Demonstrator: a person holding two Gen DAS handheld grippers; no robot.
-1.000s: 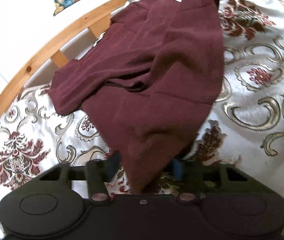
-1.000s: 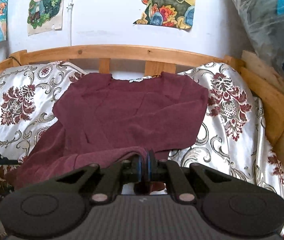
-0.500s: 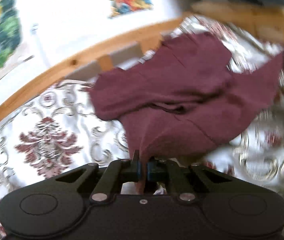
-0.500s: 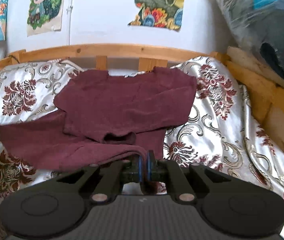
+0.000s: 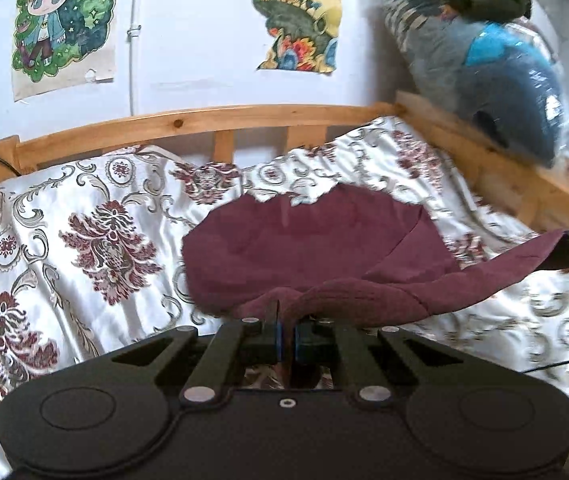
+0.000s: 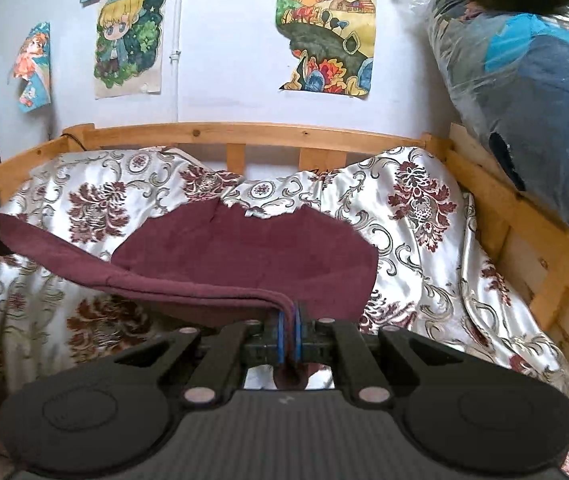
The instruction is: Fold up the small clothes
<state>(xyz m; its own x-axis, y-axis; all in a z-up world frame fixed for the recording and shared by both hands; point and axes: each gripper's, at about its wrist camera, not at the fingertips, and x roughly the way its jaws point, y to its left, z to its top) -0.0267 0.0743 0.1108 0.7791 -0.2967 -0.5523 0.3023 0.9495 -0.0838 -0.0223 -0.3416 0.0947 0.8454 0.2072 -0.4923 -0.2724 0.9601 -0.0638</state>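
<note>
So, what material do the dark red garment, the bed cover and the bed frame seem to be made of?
Dark red garment: probably a soft knit or fleece, matt, with a slightly fuzzy surface and thick rolled edge.
Bed cover: looks like satin or a similar woven cloth; it shines on its folds.
Bed frame: light wood, likely pine, with visible knots.

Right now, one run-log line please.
left gripper: shut on maroon garment | right gripper: shut on hem | hem stretched between, far part on bedspread
</note>
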